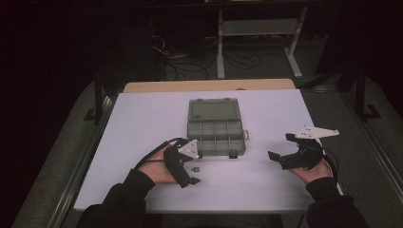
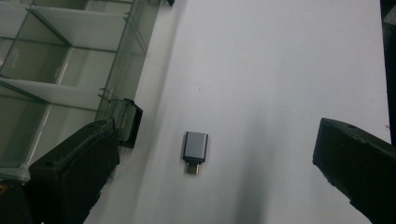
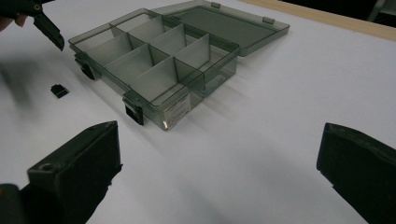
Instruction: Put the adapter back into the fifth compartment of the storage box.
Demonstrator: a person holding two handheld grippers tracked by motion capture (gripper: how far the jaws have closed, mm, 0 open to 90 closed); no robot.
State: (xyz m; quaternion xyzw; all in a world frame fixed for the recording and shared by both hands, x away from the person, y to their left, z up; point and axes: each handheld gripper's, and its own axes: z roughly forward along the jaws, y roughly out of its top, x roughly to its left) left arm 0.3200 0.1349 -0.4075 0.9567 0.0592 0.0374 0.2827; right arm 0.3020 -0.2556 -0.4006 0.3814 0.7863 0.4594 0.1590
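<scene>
White tabletop (image 1: 142, 118) covers the work area, with a strip of bare wood along its far edge and a dark room with cables and a metal stand beyond.

On that tabletop, the left gripper (image 1: 189, 174) hangs with its two black jaws spread wide apart, holding nothing. In the left gripper view the jaws stand one at each side, and the small grey metal adapter plug (image 2: 194, 150) lies flat on the table between them, touched by neither; its short gold-coloured connector end points toward the camera. In the high view the plug (image 1: 194, 168) shows as a tiny dark speck just in front of the near left corner of the smoky transparent plastic compartment box (image 1: 216, 127), close to the gripper's tips.

The box sits near the middle of the table with its lid folded open and lying flat on the far side. Thin dividers split its tray into several compartments. In the left gripper view a black latch (image 2: 131, 123) on the box's near wall lies just beside the left jaw and a little apart from the plug.

The right gripper (image 1: 278, 151) is held to the right of the box, well apart from it, its jaws also wide open and empty. Its own view looks across bare table at the box (image 3: 163, 60), with a second latch (image 3: 134, 113) on the near wall, the plug (image 3: 59, 90) beyond the box's left end, and the left gripper's jaw tip (image 3: 49, 29) above that.
</scene>
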